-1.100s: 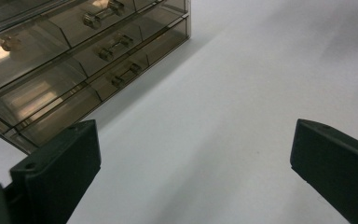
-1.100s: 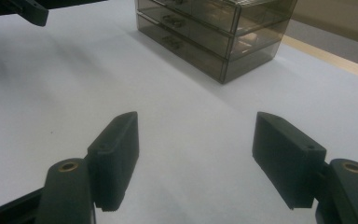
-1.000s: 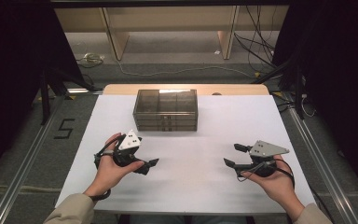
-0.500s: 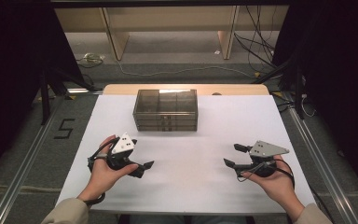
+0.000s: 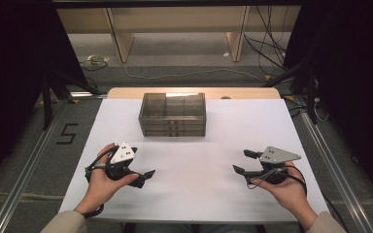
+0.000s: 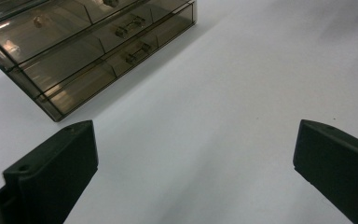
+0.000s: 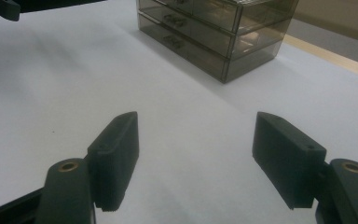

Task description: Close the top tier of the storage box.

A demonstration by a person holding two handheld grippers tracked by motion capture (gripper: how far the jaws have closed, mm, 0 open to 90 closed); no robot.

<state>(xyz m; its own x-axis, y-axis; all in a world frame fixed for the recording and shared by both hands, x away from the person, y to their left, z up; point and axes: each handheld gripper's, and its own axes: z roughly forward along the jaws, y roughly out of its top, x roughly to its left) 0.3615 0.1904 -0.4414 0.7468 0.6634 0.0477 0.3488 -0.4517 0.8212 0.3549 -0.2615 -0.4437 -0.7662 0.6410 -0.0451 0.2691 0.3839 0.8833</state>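
A smoked clear drawer box (image 5: 172,114) with small handles stands at the back middle of the white table (image 5: 199,160). My left gripper (image 5: 144,177) is held low at the front left, jaws wide apart over bare table, nothing between them. In the left gripper view the gripper (image 6: 196,154) points toward the drawer box (image 6: 88,46) from its front right side. My right gripper (image 5: 242,161) is at the front right, open and empty. From the right gripper view, that gripper (image 7: 196,154) faces the drawer box (image 7: 214,32) across bare white surface.
The table's wooden back edge (image 5: 194,92) shows behind the box. Beyond it lie cables (image 5: 184,75) on the floor and wooden shelf legs (image 5: 119,39). A "5" mark (image 5: 68,133) is on the floor at the left, beside a metal rail (image 5: 29,174).
My left gripper has drifted a little left and toward the table's front edge, staying open. The right gripper and the drawer box have not moved.
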